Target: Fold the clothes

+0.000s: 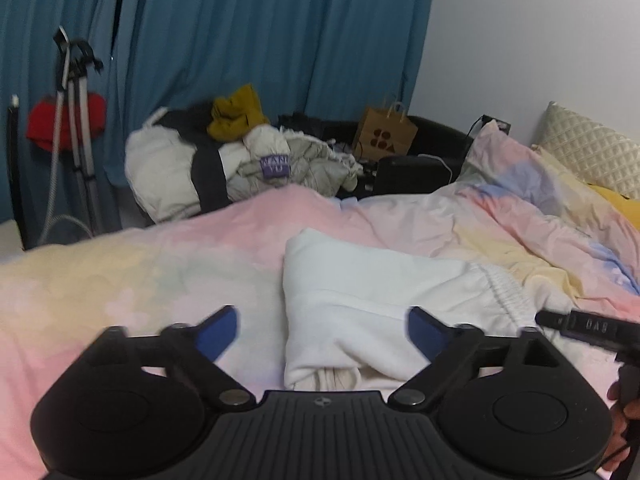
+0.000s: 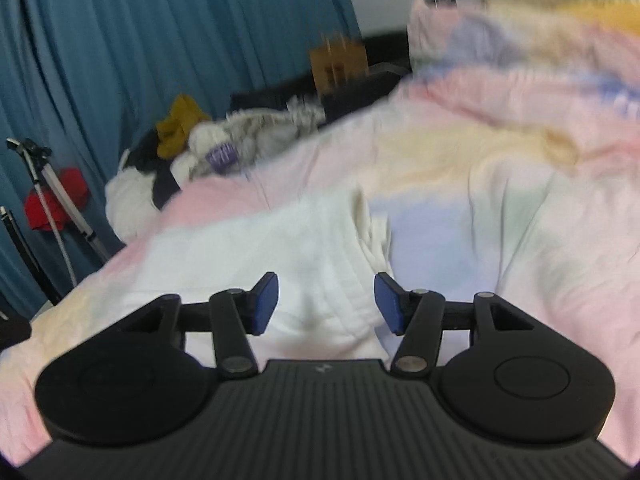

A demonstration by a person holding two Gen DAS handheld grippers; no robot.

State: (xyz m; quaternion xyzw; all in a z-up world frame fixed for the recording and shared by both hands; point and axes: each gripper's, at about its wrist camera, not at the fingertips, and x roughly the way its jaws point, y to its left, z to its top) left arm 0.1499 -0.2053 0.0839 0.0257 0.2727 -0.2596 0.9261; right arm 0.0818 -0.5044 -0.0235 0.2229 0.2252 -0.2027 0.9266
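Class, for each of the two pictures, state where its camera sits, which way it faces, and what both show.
Left wrist: sits behind the open left claw, facing the white garment on the bed; the right claw's tip and some fingers show at right.
Right wrist: sits behind the open right claw, facing the same garment.
Shared: garment, bed, blue curtain, clothes pile.

Both hand-held grippers [image 1: 322, 330] [image 2: 326, 302] agape, empty.

Pastel duvet [image 1: 120, 280], teal curtain [image 1: 260, 32], brown paper bag [image 1: 384, 134], tripod [image 1: 74, 120]
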